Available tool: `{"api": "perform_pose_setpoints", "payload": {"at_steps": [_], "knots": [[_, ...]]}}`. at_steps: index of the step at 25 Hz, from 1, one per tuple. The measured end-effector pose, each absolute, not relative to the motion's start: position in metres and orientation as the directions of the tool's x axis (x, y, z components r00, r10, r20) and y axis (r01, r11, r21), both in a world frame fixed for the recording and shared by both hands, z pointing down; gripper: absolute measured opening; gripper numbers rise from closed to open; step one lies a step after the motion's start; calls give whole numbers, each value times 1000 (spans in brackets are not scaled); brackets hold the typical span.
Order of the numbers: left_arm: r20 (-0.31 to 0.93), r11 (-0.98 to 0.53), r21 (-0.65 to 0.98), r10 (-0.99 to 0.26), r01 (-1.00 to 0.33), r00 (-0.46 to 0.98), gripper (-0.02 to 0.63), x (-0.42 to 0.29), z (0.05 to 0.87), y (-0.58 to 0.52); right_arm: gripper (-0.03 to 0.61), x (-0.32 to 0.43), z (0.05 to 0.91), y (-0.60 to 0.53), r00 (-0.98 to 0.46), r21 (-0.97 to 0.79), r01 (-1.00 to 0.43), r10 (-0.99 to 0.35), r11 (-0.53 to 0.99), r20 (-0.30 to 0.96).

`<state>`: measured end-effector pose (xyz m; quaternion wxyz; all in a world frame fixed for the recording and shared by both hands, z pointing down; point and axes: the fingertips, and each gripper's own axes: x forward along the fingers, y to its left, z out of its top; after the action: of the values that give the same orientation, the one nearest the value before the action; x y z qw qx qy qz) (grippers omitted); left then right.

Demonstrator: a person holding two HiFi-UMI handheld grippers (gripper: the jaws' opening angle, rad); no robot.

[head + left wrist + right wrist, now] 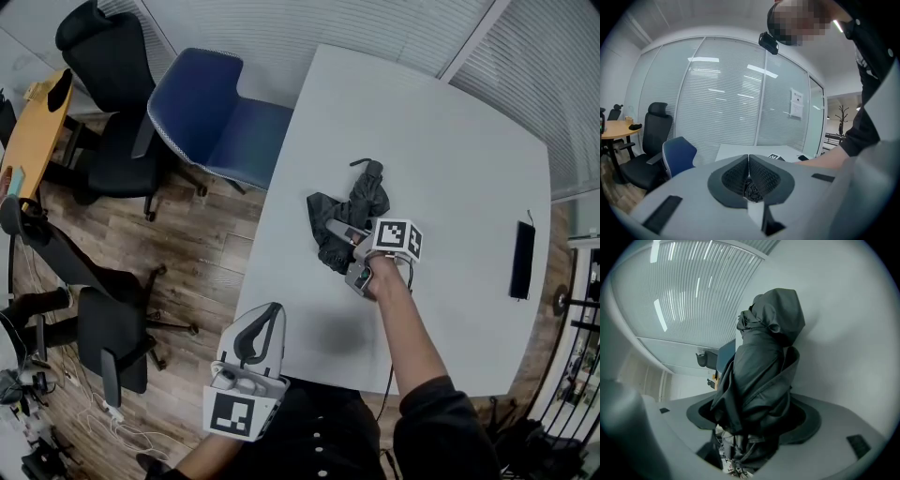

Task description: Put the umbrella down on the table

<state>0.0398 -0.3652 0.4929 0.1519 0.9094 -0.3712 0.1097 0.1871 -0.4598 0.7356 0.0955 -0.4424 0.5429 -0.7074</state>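
A folded dark grey umbrella [352,211] lies in a crumpled heap on the white table [450,141], near its left edge. My right gripper [342,246] reaches it from the near side. In the right gripper view the umbrella [764,362] lies along the gap between the wide-set jaws of that gripper [757,411], and both dark pads show bare beside the cloth. My left gripper [267,319] hangs off the table's near left corner, close to my body, its jaws meeting with nothing between them [749,161].
A black phone [522,260] lies near the table's right edge. A blue chair [216,117] stands at the table's left side, with a black office chair [103,84] and an orange wooden table [33,131] beyond it. Another dark chair [103,328] stands on the wooden floor.
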Motion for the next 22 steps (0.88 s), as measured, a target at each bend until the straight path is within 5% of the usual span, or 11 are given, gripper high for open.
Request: {"api": "perform_pose_setpoints", "payload": {"at_steps": [15, 16, 18, 22], "knots": [[257, -713, 164, -636, -681, 728, 18, 40, 469, -348, 352, 214, 708, -437, -484, -773, -500, -615, -390, 623], [252, -717, 162, -635, -678, 730, 18, 40, 467, -347, 294, 219, 707, -435, -461, -764, -508, -623, -399, 632], [242, -721, 158, -634, -675, 734, 18, 39, 462, -345, 64, 229, 703, -431, -411, -750, -515, -648, -416, 642], [217, -734, 147, -630, -663, 746, 18, 36, 453, -338, 34, 236, 676, -428, -386, -802, -479, -735, -357, 557]]}}
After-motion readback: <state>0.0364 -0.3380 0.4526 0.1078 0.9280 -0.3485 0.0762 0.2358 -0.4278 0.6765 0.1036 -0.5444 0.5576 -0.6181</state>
